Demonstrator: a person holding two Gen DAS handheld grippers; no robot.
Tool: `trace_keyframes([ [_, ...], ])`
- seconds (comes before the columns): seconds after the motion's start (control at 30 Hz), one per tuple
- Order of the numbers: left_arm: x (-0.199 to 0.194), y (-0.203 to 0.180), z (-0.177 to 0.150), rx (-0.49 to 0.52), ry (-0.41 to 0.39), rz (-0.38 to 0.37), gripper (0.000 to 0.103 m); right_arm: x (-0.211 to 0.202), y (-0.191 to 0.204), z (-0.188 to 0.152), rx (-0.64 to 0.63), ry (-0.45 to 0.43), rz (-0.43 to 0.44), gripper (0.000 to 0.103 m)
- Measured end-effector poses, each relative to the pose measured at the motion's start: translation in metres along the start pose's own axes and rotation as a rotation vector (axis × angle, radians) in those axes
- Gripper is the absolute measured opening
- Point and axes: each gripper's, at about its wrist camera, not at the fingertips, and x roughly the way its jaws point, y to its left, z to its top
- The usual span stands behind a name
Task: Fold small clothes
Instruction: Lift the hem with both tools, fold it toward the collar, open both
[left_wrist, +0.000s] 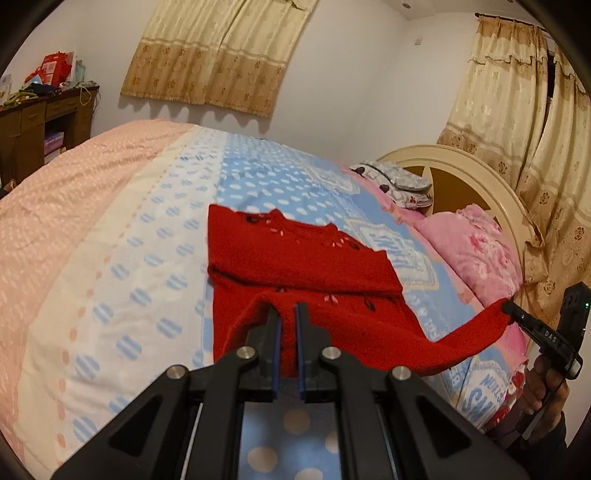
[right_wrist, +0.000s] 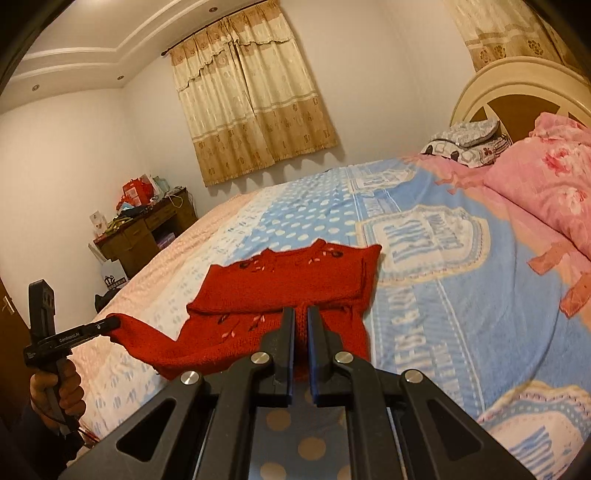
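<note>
Bed spread with a cover in bands — pale pink, cream with blue dots, light blue with white dots and printed lettering. Pink floral pillow at the head end, against a rounded cream headboard with brown panels. Folded grey-patterned bedding just beside the pillow, farther back. Beige and tan curtains on the far wall, drawn closed; a second pair hanging by the headboard. Dark wooden desk off in the corner — cluttered on top with red packaging and small items too blurred to name. White walls, stepped ceiling with recessed lights.
</note>
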Motion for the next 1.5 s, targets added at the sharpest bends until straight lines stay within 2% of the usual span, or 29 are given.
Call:
trace_keyframes([
  [0.2,0.011,-0.004,0.025,0.005,-0.026,0.009,0.007,0.016,0.002,0.025,0.007,-0.025,0.01,0.005],
  [0.57,0.04,-0.001,0.088,0.03,-0.061,0.029,0.007,0.059,0.004,0.092,-0.026,-0.047,-0.007,0.005],
  [0.9,0.101,0.014,0.119,0.02,0.015,0.064,0.007,0.122,-0.01,0.126,-0.023,-0.008,-0.04,0.005],
  [1.03,0.137,0.022,0.129,0.026,0.059,0.092,0.007,0.162,-0.026,0.134,0.006,0.036,-0.055,0.005],
  [1.37,0.239,0.049,0.126,0.037,0.197,0.164,0.007,0.279,-0.078,0.126,0.089,0.191,-0.123,0.005],
  [1.5,0.263,0.056,0.119,0.047,0.233,0.182,0.007,0.315,-0.092,0.115,0.091,0.245,-0.152,0.005],
])
